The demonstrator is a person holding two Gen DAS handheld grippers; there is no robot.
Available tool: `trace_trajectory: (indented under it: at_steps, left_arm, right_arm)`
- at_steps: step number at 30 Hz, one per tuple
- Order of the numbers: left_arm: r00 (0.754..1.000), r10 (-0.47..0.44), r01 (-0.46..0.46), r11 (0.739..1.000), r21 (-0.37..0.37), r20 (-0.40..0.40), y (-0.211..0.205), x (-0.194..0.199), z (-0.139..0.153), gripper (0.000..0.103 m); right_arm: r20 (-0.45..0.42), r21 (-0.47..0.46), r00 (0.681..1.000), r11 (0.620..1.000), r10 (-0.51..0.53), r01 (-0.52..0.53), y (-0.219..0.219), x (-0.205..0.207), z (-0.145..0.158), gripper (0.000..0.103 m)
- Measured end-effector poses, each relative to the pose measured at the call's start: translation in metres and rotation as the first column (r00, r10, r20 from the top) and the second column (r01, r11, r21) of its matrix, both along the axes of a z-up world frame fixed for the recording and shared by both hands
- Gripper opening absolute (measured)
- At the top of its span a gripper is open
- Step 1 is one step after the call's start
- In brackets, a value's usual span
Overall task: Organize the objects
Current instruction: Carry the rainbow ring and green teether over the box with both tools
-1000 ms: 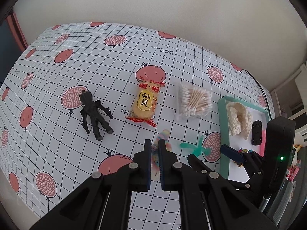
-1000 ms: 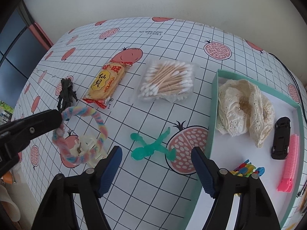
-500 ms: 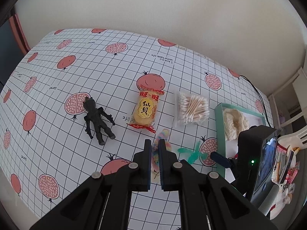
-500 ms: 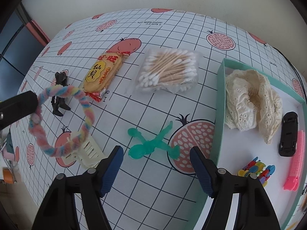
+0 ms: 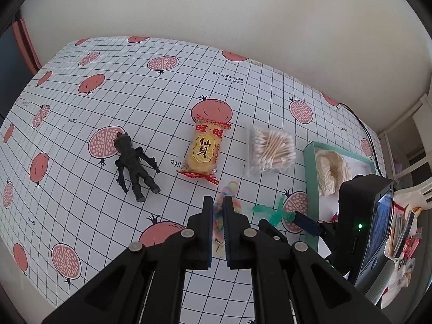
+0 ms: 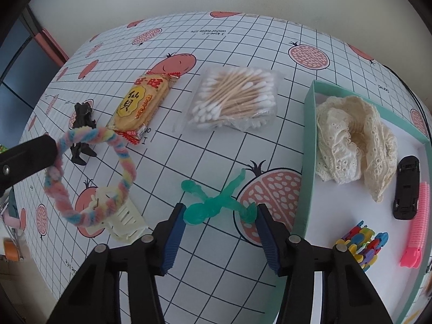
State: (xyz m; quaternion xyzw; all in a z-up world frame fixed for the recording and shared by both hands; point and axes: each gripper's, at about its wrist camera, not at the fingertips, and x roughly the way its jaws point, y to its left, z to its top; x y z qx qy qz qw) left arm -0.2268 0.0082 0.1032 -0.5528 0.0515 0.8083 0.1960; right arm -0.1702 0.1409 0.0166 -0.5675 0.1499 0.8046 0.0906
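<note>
Above the pomegranate-print tablecloth (image 6: 205, 145), a pastel fuzzy hair loop (image 6: 91, 172) is being pinched by the left gripper (image 5: 217, 210); the right gripper (image 6: 220, 216) is being held wide over the green figure (image 6: 216, 202).

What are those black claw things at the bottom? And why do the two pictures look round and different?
Those are grabbers that a person holds, one in each hand. Each carries a tiny round-eyed camera looking along its two fingers, so you get one picture per hand.

The left gripper is pinched shut on a fluffy rainbow hair ring, lifted off the table. The right gripper is open, just above a green toy figure.

On the pomegranate tablecloth lie a snack packet, a bag of cotton swabs, a black monster toy and a cream hair claw. The teal tray holds lace cloth, a toy car, a pink clip and colourful little clips.
</note>
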Motion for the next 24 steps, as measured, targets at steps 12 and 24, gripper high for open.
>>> trace_trajectory:
  at_steps: [12,24]
  left_arm:
    - [1.000,-0.003,0.003,1.000,0.012,-0.026,-0.002,0.001,0.010,0.007]
    - [0.998,-0.007,0.008,1.000,0.024,-0.055,0.003,0.003,0.021,0.007]
  right_arm:
    - [-0.061,-0.005,0.998,1.000,-0.018,0.017,0.007,0.004,0.022,0.055]
    - [-0.101,0.010,0.994,0.999,-0.030,0.032,0.016,0.015,0.042,0.055]
